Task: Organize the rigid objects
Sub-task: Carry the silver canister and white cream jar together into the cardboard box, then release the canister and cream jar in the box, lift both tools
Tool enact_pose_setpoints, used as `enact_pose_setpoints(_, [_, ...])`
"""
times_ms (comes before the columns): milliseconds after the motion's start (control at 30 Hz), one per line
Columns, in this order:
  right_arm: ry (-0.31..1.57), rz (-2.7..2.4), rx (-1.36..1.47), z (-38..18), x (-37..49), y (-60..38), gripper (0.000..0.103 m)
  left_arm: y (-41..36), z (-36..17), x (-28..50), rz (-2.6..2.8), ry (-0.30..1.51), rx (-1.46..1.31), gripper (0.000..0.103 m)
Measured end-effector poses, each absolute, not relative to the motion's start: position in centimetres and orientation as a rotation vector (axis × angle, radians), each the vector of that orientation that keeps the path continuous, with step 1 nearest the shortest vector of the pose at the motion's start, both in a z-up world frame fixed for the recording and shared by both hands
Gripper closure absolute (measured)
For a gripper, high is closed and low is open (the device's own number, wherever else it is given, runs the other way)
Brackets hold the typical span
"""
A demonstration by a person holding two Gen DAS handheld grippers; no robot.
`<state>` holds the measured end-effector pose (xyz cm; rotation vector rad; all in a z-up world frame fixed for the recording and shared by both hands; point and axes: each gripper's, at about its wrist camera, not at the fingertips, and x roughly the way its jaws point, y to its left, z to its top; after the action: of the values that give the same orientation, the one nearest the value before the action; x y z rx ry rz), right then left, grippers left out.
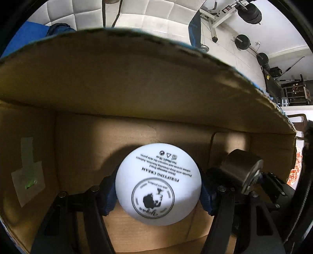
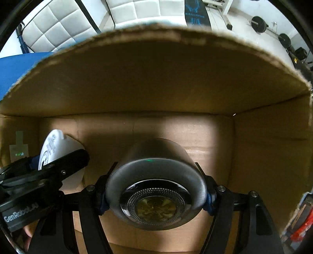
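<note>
My left gripper [image 1: 158, 187] is shut on a white cream jar [image 1: 158, 185] with black print on its face, held inside an open cardboard box [image 1: 137, 88]. My right gripper [image 2: 155, 195] is shut on a dark grey cylinder [image 2: 156, 175] with a metal mesh end and a gold emblem, held inside the same box [image 2: 156, 78]. The cylinder also shows in the left wrist view [image 1: 242, 172], just right of the jar. The jar [image 2: 52, 146] and the left gripper's black arm [image 2: 64, 166] show at the left of the right wrist view.
The box's raised flap [image 1: 176, 64] curves over both views. A taped label [image 1: 27, 175] sits on the box's left inner wall. Beyond the box are a white quilted surface [image 1: 137, 15], a blue sheet [image 2: 17, 66] and weight plates [image 1: 242, 42] on a white floor.
</note>
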<state>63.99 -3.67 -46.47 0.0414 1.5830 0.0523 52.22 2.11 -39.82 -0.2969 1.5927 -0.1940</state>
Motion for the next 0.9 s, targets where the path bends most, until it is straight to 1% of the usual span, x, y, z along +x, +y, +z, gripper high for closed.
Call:
enact_pose_setpoints(67, [1.601, 0.061, 0.046, -47.1, 64.3, -3.8, 0.029, 1.8, -39.6, 52.1, -0.194, 1.597, -0.299, 0.037])
enact_pose_setpoints(167, [1.597, 0.063, 0.026, -46.9, 64.6, -3.9, 0.026, 1.9, -39.3, 51.8, -0.171, 1.611, -0.324, 0.032])
enact_pose_setpoints(267, [1.6, 0.045, -0.002, -46.4, 64.7, -4.0, 0.015, 1.9, -38.2, 51.5, -0.17, 1.615, -0.335, 0.028])
enact_pose_setpoints(300, [1.598, 0.047, -0.001, -46.1, 64.7, -4.1, 0.011, 1.7, -37.6, 51.2, -0.166, 1.606, -0.309, 0.024])
enact_pose_setpoints(333, [1.597, 0.045, -0.001, -45.7, 64.6, -4.2, 0.008, 1.5, -37.0, 51.1, -0.165, 1.595, -0.28, 0.019])
enact_pose_setpoints(367, [1.594, 0.041, -0.003, -45.4, 64.4, -4.3, 0.007, 1.2, -36.3, 50.8, -0.165, 1.578, -0.245, 0.016])
enact_pose_setpoints(433, [1.592, 0.038, 0.001, -44.7, 63.9, -4.5, 0.003, 0.6, -34.7, 49.9, -0.155, 1.538, -0.166, 0.004])
enact_pose_setpoints(467, [1.593, 0.042, 0.009, -44.4, 63.7, -4.4, 0.001, 0.4, -34.1, 49.3, -0.148, 1.519, -0.135, 0.002])
enact_pose_setpoints(633, [1.558, 0.038, 0.031, -42.6, 60.5, -2.9, 0.0, -0.4, -31.1, 45.4, -0.125, 1.434, -0.063, 0.0])
enact_pose_setpoints(800, [1.509, 0.031, 0.019, -40.4, 57.1, -2.4, 0.0, 2.6, -28.6, 42.5, -0.119, 1.381, -0.058, 0.0])
enact_pose_setpoints(900, [1.469, 0.045, 0.016, -38.7, 55.0, -2.1, 0.0, 4.0, -27.9, 42.0, -0.108, 1.347, -0.086, 0.0])
